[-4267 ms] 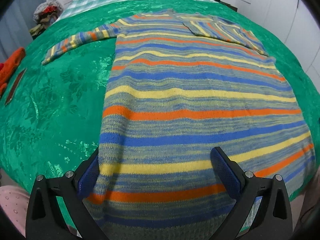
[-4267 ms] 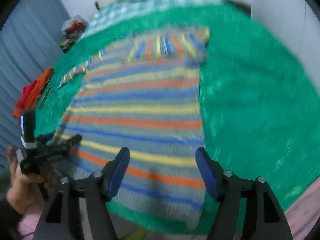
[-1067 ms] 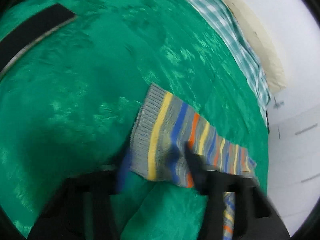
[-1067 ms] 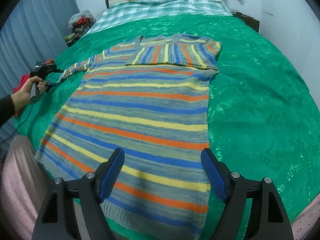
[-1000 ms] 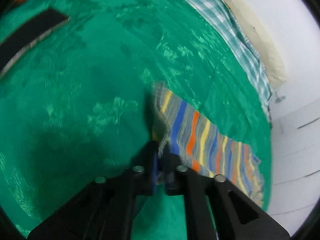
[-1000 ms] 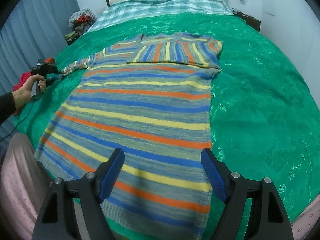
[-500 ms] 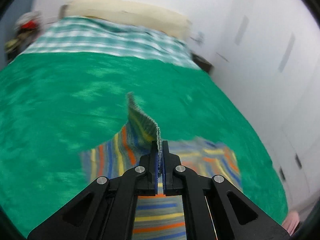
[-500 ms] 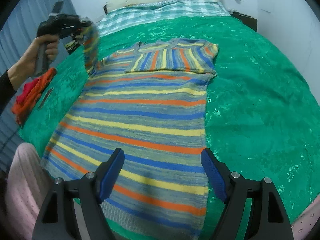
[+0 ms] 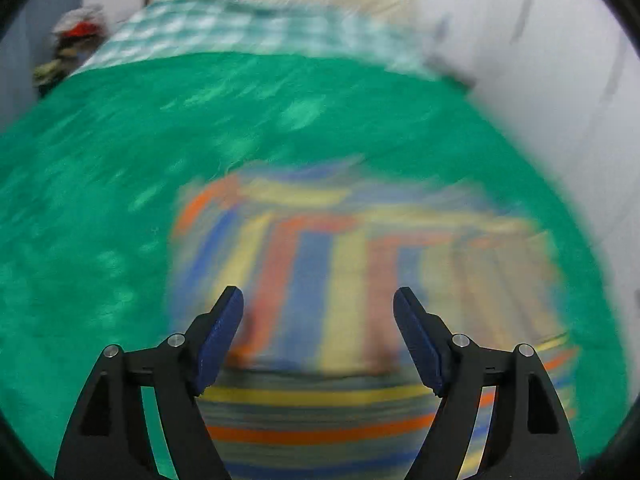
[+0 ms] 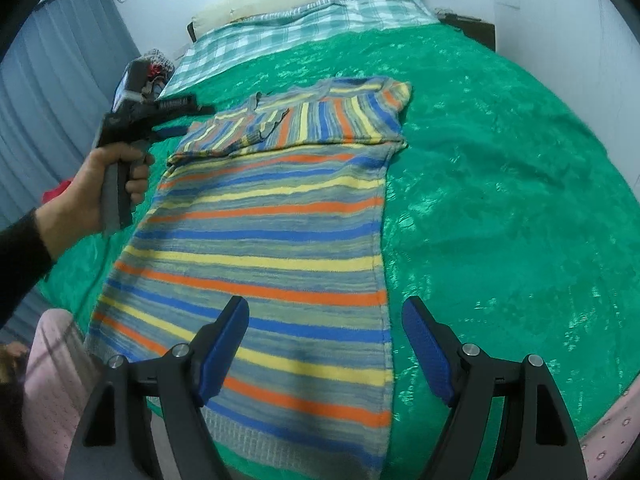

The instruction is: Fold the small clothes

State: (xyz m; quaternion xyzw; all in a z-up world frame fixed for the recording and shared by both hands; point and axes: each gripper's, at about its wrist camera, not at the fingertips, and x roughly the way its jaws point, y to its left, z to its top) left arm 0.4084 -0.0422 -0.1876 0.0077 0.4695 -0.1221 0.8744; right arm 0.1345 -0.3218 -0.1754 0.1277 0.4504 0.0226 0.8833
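Green shiny bedspread [image 10: 500,184] covers the whole bed, with a checked blanket [image 10: 304,28] up at 12 o'clock near the headboard and grey curtains [image 10: 52,80] off around 9 to 10. My striped sweater [image 10: 276,220] lies flat in the middle of the bedspread, hem toward me at 6, both sleeves folded across the chest up at 12. The sleeve on the 11 o'clock side [image 10: 236,128] sits a bit rumpled on top of the other one.

My left gripper [image 10: 180,118] is up at 10 o'clock beside the shoulder of the sweater, its jaws opening with nothing between them, and its own view is a big blur of stripes. My left hand [image 10: 104,184] is wrapped round the handle. My right gripper [image 10: 326,344] hangs over the hem at 6, jaws wide apart and holding nothing.
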